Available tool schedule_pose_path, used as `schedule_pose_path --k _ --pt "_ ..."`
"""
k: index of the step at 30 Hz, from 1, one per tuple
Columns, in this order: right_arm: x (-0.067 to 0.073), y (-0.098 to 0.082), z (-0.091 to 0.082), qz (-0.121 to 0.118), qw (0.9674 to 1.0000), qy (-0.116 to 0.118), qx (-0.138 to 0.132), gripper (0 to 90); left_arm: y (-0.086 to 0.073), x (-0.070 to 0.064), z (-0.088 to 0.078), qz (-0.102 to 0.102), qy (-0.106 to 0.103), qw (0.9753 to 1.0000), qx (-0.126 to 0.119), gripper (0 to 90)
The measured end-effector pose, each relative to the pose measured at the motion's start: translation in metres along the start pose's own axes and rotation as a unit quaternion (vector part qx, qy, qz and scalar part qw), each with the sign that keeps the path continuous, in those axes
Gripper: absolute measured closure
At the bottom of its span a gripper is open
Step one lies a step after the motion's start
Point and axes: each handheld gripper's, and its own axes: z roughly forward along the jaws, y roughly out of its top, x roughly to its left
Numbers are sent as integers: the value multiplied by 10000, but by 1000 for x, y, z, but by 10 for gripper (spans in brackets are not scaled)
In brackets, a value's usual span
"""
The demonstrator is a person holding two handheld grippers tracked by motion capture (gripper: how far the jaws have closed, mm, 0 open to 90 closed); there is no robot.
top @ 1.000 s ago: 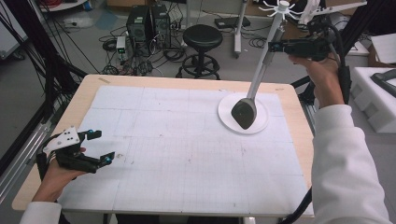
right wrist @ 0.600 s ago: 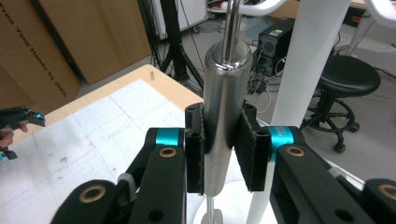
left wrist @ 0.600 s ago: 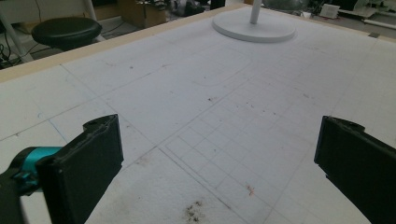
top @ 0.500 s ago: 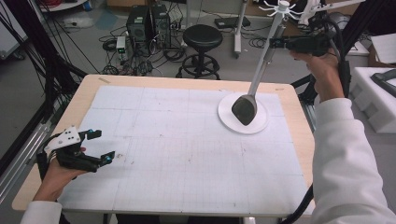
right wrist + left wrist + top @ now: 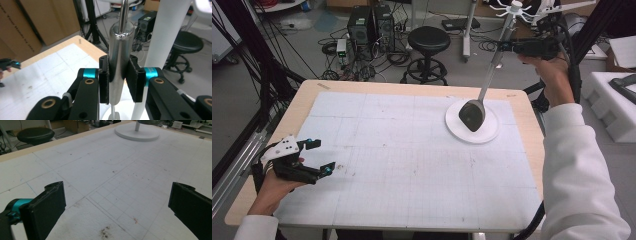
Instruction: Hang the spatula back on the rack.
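The right hand-held gripper (image 5: 512, 46) is clamped on the steel handle of a ladle (image 5: 484, 90), whose bowl hangs over a white plate (image 5: 494, 134) on the counter (image 5: 362, 87); the left hand-held gripper (image 5: 319, 157) rests wide, empty.

Left gripper (image 5: 314, 157): black body, white angular top plate, teal collars behind 2 flat black pads (image 5: 52, 202). Right gripper (image 5: 119, 80): black links, brass rivets, teal collars, black cable. White sleeves (image 5: 579, 175).
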Motion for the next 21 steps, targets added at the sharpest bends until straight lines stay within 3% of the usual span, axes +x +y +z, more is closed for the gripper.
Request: schedule_pose_path --k 1,2,5,8,11,15,21 --pt "1 -2 0 -35 10000 -28 -48 718 0 0 0 -3 -1 10000 -5 17" --pt "2 -5 1 -68 9999 -58 -132 636 0 0 0 -8 5 10000 -14 17" --pt "4 -13 0 -66 9997 -229 -60 611 0 1 0 -4 25 10000 -8 17" --pt "9 -25 -4 0 9991 -430 -73 479 0 1 0 -16 8 10000 -27 17" --pt "20 -38 -11 -73 9982 -574 -145 439 0 1 1 -18 13 10000 -35 17" --pt "33 -56 -14 -181 9986 -477 -115 277 1 0 1 -18 -10 10000 -90 17" --pt "51 -85 -14 -377 9984 -298 -283 2 1 -1 1 1 -86 9998 -153 17"
